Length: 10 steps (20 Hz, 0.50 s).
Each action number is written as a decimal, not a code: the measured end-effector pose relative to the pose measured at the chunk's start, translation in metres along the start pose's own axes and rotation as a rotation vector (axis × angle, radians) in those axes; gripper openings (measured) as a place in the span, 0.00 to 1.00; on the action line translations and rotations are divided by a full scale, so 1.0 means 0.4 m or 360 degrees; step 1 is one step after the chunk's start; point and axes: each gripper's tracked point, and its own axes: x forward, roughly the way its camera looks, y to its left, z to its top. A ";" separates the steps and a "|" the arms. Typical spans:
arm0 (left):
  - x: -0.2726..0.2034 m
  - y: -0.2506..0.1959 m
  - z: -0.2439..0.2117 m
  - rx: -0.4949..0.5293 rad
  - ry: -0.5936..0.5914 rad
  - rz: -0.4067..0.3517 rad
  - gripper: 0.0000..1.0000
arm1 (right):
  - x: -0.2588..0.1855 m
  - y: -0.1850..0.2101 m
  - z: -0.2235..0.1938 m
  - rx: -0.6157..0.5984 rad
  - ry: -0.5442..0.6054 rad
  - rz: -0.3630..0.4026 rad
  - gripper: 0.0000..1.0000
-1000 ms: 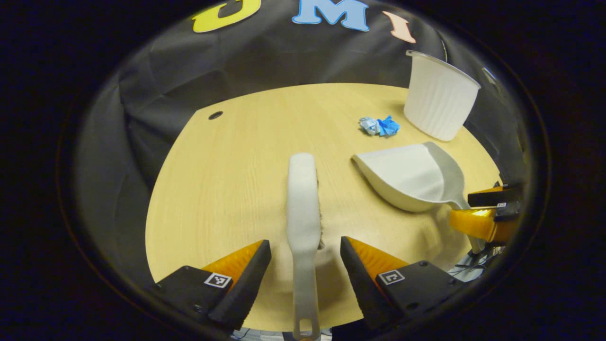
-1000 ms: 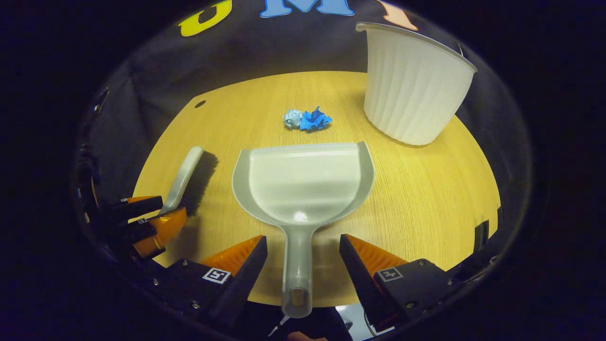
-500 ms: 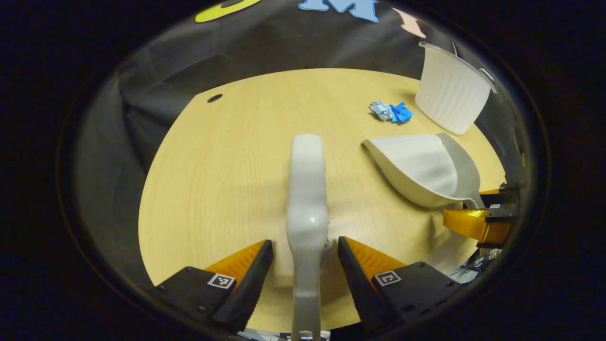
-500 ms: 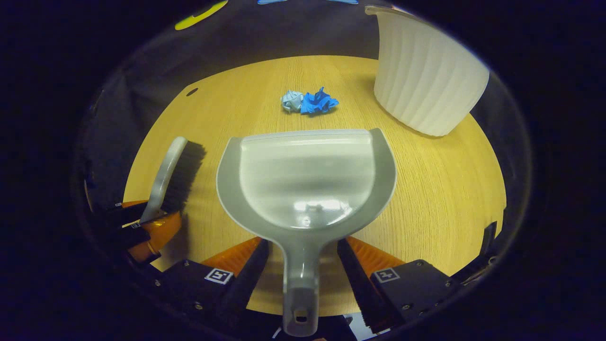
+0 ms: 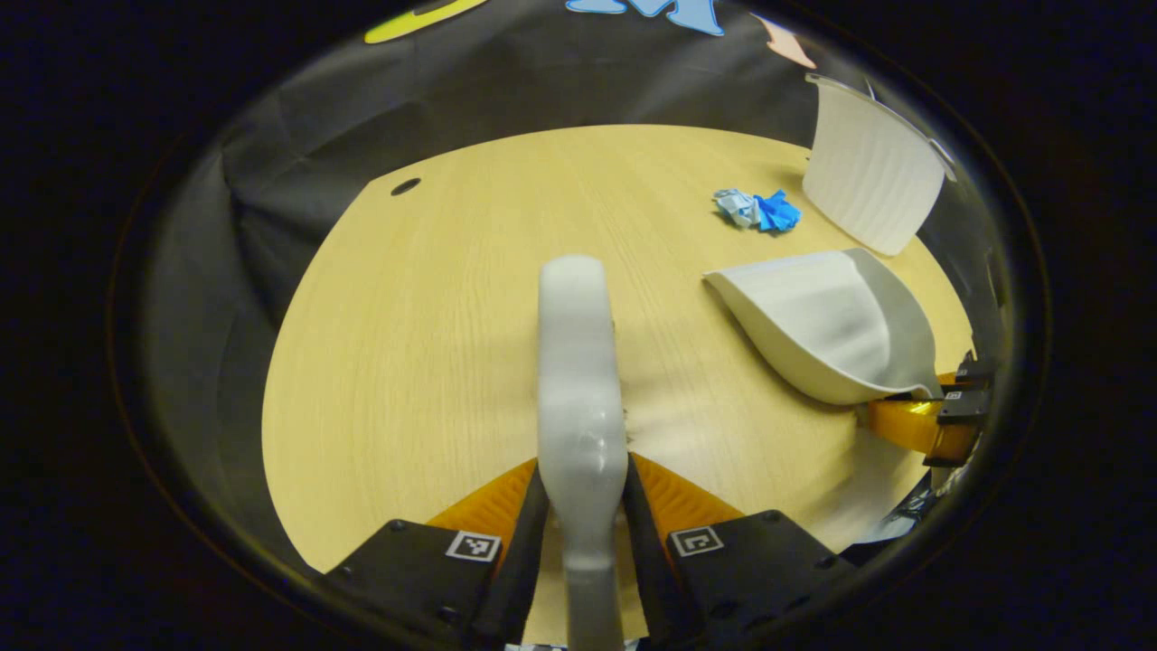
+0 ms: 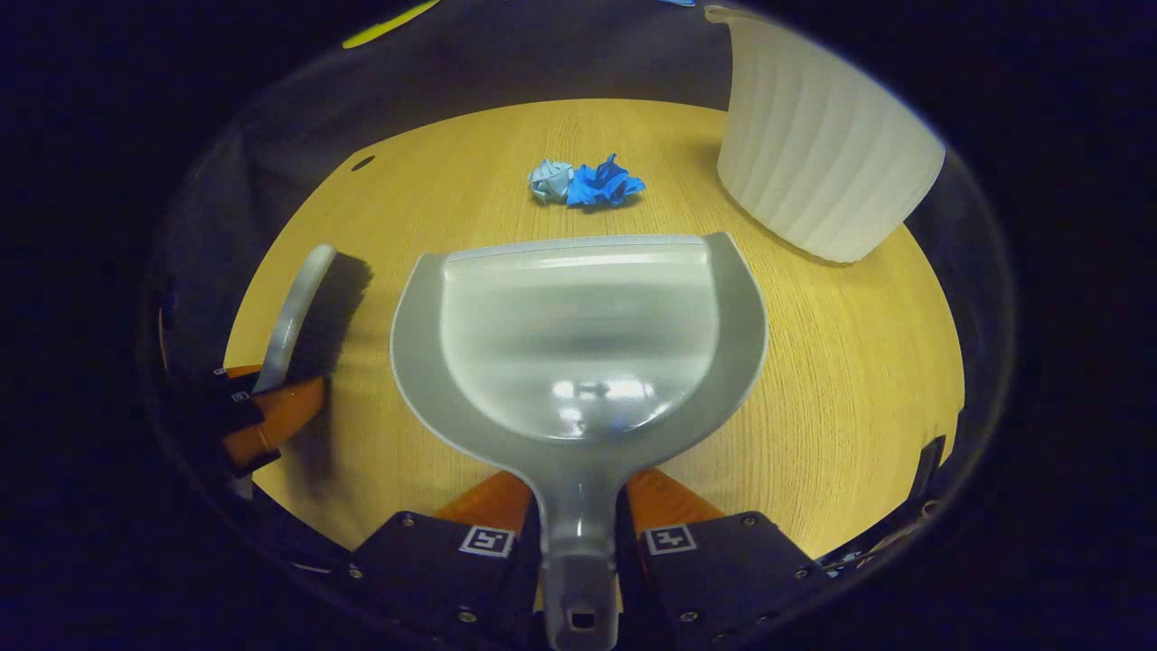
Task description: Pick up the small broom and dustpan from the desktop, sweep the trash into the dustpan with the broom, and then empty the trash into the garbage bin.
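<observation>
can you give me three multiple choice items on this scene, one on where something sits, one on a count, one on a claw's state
1. Where does the trash lie?
A. inside the dustpan
B. on the table beyond the dustpan's front edge
C. inside the bin

2. How many crumpled pieces make up the trash?
A. two
B. four
C. five

3. What is the left claw doing?
A. standing wide open above the table
B. closed on the bin's rim
C. closed on the broom's handle

Answers:
1 B: in the right gripper view the wads rest on the bare table, past the dustpan lip and left of the bin.
2 A: one pale blue wad and one deeper blue wad lie side by side.
3 C: in the left gripper view both fingers press the broom handle between them.
</observation>
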 end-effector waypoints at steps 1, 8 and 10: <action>0.001 0.000 0.004 0.0003 -0.0006 -0.0001 0.60 | 0.001 -0.001 0.002 -0.0008 -0.0006 0.0004 0.38; 0.014 -0.003 0.033 0.0026 -0.0016 -0.0008 0.40 | -0.002 -0.011 -0.003 -0.0082 -0.0039 0.0036 0.36; 0.021 -0.006 0.057 0.0047 -0.0020 -0.0022 0.40 | -0.001 -0.018 -0.003 -0.0083 -0.0041 0.0039 0.36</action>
